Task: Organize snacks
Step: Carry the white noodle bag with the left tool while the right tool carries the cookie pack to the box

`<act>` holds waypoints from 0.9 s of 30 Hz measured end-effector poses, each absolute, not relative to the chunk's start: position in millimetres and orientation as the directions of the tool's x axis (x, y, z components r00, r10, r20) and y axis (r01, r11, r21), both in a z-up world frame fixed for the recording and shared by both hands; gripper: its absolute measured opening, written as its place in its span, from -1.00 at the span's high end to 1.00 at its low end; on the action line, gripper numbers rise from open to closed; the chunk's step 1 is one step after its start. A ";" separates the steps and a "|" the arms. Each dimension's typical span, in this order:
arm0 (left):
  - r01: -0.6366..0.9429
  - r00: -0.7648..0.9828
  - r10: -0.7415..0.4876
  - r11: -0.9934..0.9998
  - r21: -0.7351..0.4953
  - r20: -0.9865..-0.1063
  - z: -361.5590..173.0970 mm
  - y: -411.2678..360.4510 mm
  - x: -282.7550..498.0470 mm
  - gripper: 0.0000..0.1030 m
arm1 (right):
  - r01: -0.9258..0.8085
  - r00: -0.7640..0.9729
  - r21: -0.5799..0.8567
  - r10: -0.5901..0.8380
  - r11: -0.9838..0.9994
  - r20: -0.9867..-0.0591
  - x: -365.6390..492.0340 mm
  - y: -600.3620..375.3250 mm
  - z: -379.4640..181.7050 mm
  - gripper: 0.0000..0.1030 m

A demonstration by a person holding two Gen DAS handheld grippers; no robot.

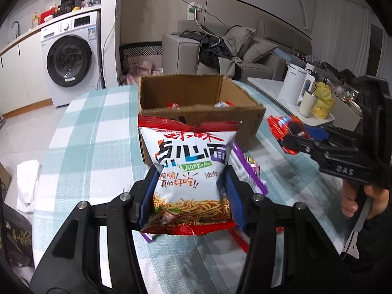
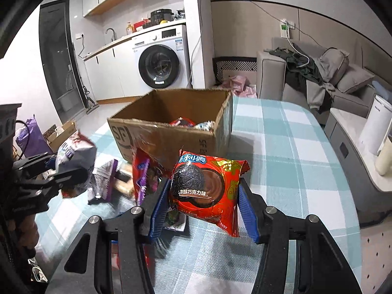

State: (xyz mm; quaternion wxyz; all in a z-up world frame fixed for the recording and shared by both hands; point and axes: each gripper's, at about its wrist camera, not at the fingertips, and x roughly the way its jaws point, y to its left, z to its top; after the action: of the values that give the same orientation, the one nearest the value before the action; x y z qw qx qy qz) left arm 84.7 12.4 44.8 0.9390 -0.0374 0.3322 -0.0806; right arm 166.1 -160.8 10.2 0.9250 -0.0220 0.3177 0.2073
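My left gripper (image 1: 189, 191) is shut on a white and red noodle snack bag (image 1: 188, 166), held up above the checked tablecloth. In the right wrist view my right gripper (image 2: 203, 196) is shut on a red cookie packet (image 2: 205, 186) with a dark cookie pictured on it. Both bags hang in front of an open cardboard box (image 1: 203, 112) that holds a few packets. The right gripper with its red packet (image 1: 286, 132) shows at the right of the left wrist view; the left gripper and its bag (image 2: 73, 156) show at the left of the right wrist view.
More snack packets, purple and red (image 2: 142, 178), lie on the tablecloth (image 2: 281, 147) in front of the box (image 2: 171, 127). A side table with a white kettle (image 1: 294, 85) and cup stands to the right. A washing machine (image 1: 71, 58) and sofa (image 1: 245, 49) are behind.
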 end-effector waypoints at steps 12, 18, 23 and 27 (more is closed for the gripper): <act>0.112 0.795 -0.151 0.988 -0.103 -0.587 77.8 14.0 112.6 0.04 | -0.422 0.738 0.086 0.397 0.903 -0.546 158.2 -155.5 45.8 -0.05; 0.111 0.803 -0.149 0.989 -0.100 -0.578 87.1 14.6 129.8 0.04 | -0.429 0.746 0.087 0.407 0.899 -0.528 160.9 -151.3 58.4 -0.05; 0.110 0.806 -0.145 0.989 -0.095 -0.573 91.2 13.4 144.5 0.04 | -0.440 0.748 0.077 0.413 0.894 -0.519 164.6 -144.6 65.5 -0.05; 0.108 0.810 -0.141 0.990 -0.092 -0.570 93.1 13.4 158.6 0.04 | -0.448 0.747 0.082 0.423 0.890 -0.512 170.4 -139.6 70.1 -0.05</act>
State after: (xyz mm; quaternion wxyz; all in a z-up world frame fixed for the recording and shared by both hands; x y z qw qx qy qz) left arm 158.6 13.4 93.1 0.9508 -0.0276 0.3015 -0.0655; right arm 170.4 -139.6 70.1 0.9344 -0.0233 0.2682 0.2333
